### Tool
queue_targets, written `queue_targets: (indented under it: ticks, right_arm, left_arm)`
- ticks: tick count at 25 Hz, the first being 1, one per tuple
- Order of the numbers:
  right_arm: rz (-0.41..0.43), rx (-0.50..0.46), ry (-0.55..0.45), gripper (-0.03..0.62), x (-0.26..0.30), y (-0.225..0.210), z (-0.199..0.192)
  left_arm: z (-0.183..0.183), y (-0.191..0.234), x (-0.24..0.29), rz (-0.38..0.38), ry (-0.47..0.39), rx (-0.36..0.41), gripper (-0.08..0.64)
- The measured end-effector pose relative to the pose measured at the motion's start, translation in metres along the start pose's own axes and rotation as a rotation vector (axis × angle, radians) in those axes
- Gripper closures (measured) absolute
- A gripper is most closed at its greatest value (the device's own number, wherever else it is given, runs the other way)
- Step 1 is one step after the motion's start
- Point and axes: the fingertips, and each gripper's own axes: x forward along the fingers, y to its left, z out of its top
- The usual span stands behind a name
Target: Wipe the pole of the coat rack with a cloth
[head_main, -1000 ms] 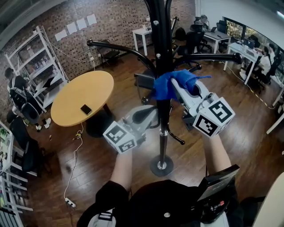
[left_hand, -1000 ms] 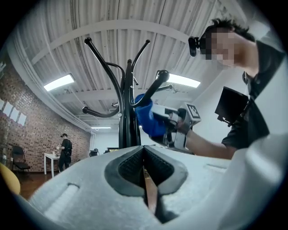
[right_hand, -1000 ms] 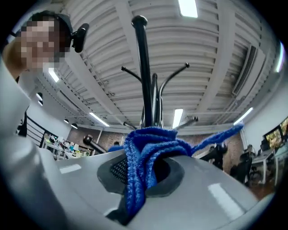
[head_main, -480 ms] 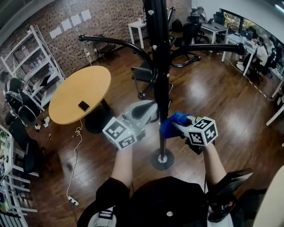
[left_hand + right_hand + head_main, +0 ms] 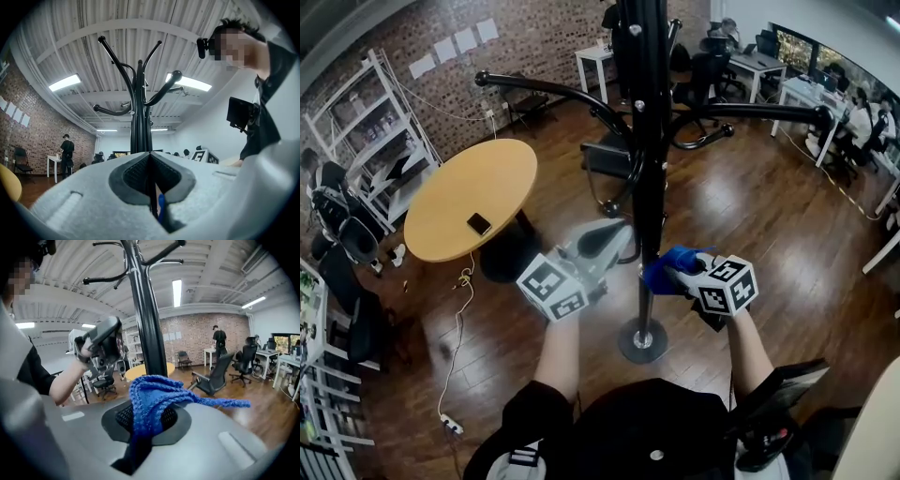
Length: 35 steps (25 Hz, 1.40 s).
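R gripper (image 5: 149,420) is clamped on the blue cloth (image 5: 157,397), which bunches over its tips & looks to touch the coat-rack pole (image 5: 649,202) low down, on the pole's right side. Best to press cloth firmly vs pole & run long, even strokes. L gripper (image 5: 617,232), jaws together & empty, hovers just beside the pole's left.

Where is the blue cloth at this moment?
In the head view, the blue cloth sits right of centre, clamped in the right tongs, beside the lower coat rack pole, above its round base.
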Motion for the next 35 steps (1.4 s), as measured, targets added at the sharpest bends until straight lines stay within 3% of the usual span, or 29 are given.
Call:
queue_targets:
  ticks: [5, 8, 11, 14, 18, 23, 27, 32, 35]
  right_arm:
    - [0.076, -0.071, -0.328, 0.56, -0.027, 0.031, 0.12]
    - [0.019, -0.159, -0.584, 0.56, -0.078, 0.049, 0.205]
    - [-0.095, -0.238, -0.828, 0.56, -0.15, 0.06, 0.271]
    - [-0.135, -0.303, -0.989, 0.56, -0.216, 0.079, 0.302]
    - [-0.22, -0.343, -1.121, 0.56, -0.274, 0.097, 0.302]
    - [-0.242, -0.343, -1.126, 0.56, -0.271, 0.104, 0.291]
    - [-0.261, -0.254, -1.025, 0.56, -0.229, 0.081, 0.256]
    - [-0.184, -0.107, -0.863, 0.558, -0.167, 0.052, 0.198]
    - [-0.169, -0.061, -0.81, 0.56, -0.144, 0.044, 0.175]
  left_arm:
    - [0.0, 0.007, -0.003, 0.02, 0.0, 0.001, 0.558]
    - [0.002, 0.01, -0.003, 0.02, -0.007, 0.004, 0.558]
    - [0.004, 0.008, -0.003, 0.01, -0.012, 0.013, 0.558]
    - [0.01, 0.008, -0.005, 0.002, -0.021, 0.023, 0.558]
    - [0.014, 0.015, -0.014, -0.003, -0.025, 0.028, 0.558]
    - [0.018, 0.02, -0.021, -0.031, -0.021, 0.025, 0.558]
    - [0.013, 0.026, -0.031, -0.026, -0.01, 0.002, 0.558]
    - [0.005, 0.048, -0.033, 0.008, 0.004, -0.022, 0.558]
    - [0.002, 0.052, -0.026, -0.018, 0.007, -0.012, 0.558]
